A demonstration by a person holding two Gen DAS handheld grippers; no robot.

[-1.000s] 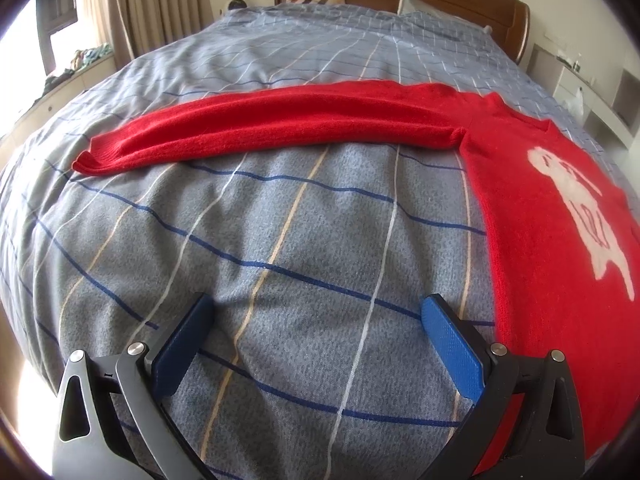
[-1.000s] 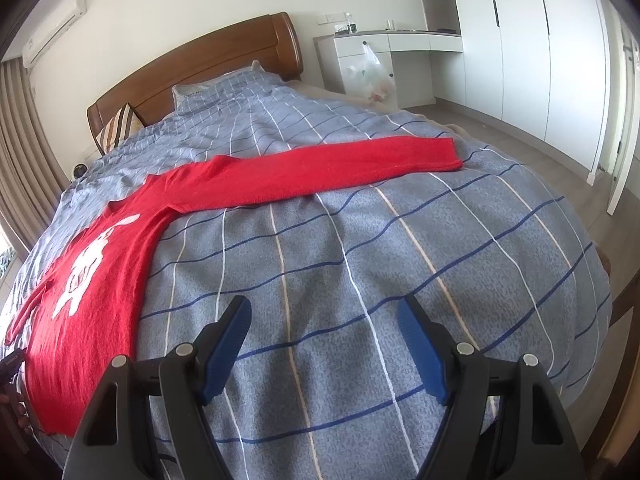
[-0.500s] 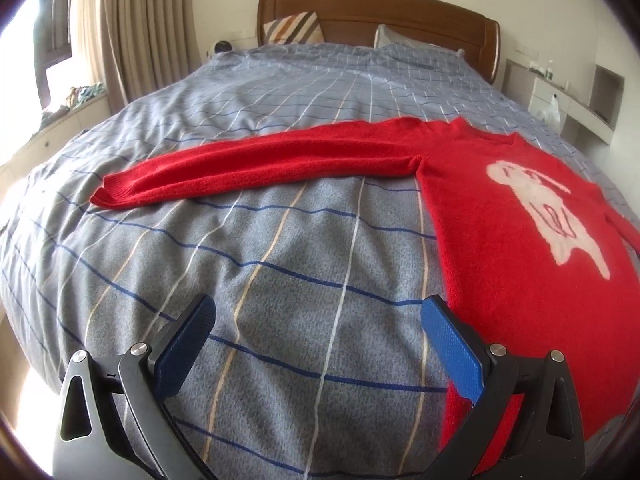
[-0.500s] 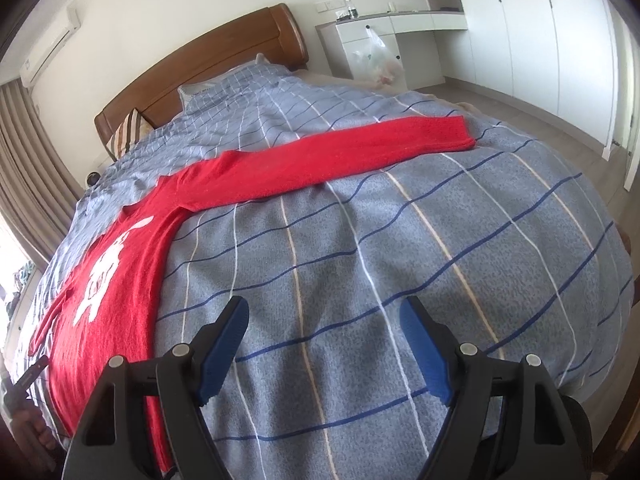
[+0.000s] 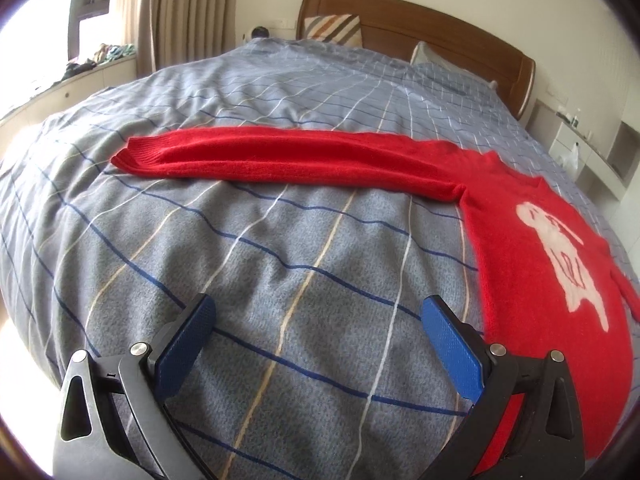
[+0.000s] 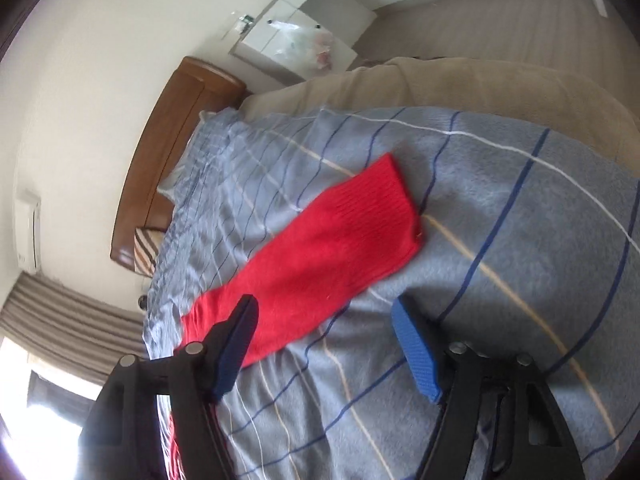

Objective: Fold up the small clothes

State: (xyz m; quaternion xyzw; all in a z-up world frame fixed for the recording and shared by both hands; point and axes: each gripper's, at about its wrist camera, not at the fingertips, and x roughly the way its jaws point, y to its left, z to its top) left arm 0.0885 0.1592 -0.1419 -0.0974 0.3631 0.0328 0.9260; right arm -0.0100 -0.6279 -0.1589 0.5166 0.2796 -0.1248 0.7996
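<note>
Your red sweater (image 5: 532, 248) lies flat on the grey checked bedspread (image 5: 280, 264), sleeves spread. Wooden headboard (image 5: 432, 28), curtains (image 5: 180, 12), and a white desk (image 6: 288, 48) surround the bed. Left gripper (image 5: 316, 336) gapes, empty; right gripper (image 6: 324, 344) is closing over bedspread beside a sleeve, gripping nothing.

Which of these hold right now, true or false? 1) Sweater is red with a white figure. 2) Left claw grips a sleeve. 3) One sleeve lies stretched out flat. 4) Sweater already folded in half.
1) True: the red sweater carries a white figure.
2) False: the left claw is open, only the bedspread between its fingers.
3) True: the sleeve lies straight across the bedspread.
4) False: it is spread flat, no fold made yet.
</note>
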